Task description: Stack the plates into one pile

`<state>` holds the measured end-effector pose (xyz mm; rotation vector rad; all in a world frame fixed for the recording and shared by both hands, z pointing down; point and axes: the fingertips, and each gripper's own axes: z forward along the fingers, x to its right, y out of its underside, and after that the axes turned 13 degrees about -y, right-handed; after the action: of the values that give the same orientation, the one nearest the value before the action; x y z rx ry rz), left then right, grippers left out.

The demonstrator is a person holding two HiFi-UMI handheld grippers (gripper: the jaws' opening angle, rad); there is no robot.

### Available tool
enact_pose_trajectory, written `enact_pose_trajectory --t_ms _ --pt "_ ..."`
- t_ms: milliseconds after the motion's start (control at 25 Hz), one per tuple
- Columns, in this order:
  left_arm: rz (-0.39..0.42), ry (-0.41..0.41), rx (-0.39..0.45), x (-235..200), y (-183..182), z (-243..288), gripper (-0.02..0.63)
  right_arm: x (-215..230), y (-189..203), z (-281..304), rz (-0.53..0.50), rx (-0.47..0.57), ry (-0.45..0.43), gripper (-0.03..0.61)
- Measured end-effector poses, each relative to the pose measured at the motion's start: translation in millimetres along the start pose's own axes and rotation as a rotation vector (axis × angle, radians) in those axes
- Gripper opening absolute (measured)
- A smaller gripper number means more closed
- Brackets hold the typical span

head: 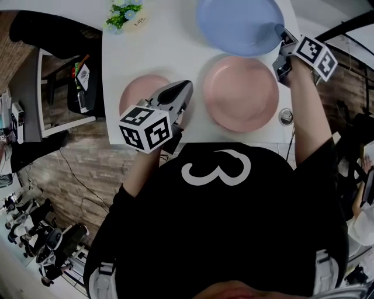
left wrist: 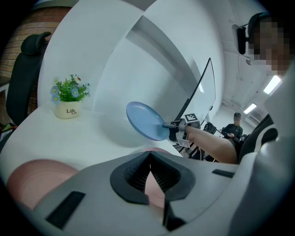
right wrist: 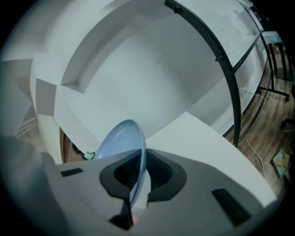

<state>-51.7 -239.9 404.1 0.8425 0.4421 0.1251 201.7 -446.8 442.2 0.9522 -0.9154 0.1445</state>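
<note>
A blue plate (head: 239, 23) hangs tilted above the white table (head: 169, 47), past the large pink plate (head: 241, 92). My right gripper (head: 284, 44) is shut on its right rim. The right gripper view shows the blue plate (right wrist: 117, 138) edge-on, its rim pinched in the right gripper (right wrist: 139, 159). A small pink plate (head: 140, 90) lies at the left. My left gripper (head: 184, 89) hovers over its right side, shut and holding nothing. The left gripper view shows the left gripper (left wrist: 149, 156) with tips together, the blue plate (left wrist: 145, 120) aloft and the right gripper (left wrist: 171, 125) on it.
A small pot of flowers (head: 124, 13) stands at the table's far left corner. A black chair (head: 52, 35) and a side shelf are left of the table. A small round metal thing (head: 286, 116) sits near the table's front right edge. A seated person (left wrist: 233, 130) is far behind.
</note>
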Motion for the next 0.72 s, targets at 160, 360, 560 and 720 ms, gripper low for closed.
enact_pose_trajectory --t_ms 160,360,560,720 --pt "0.007 0.003 0.015 8 0 -4 0.015 -16 0 -19 0.017 0.021 -0.044 0.034" --pt "0.012 0.009 0.036 19 1 -8 0.015 -37 9 -43 0.016 0.016 -0.103 0.034" --pt "0.013 0.007 0.058 27 2 -12 0.015 -52 21 -68 0.000 0.000 -0.136 0.034" --pt "0.008 -0.003 0.072 30 3 -15 0.015 -56 35 -87 -0.016 -0.028 -0.142 0.032"
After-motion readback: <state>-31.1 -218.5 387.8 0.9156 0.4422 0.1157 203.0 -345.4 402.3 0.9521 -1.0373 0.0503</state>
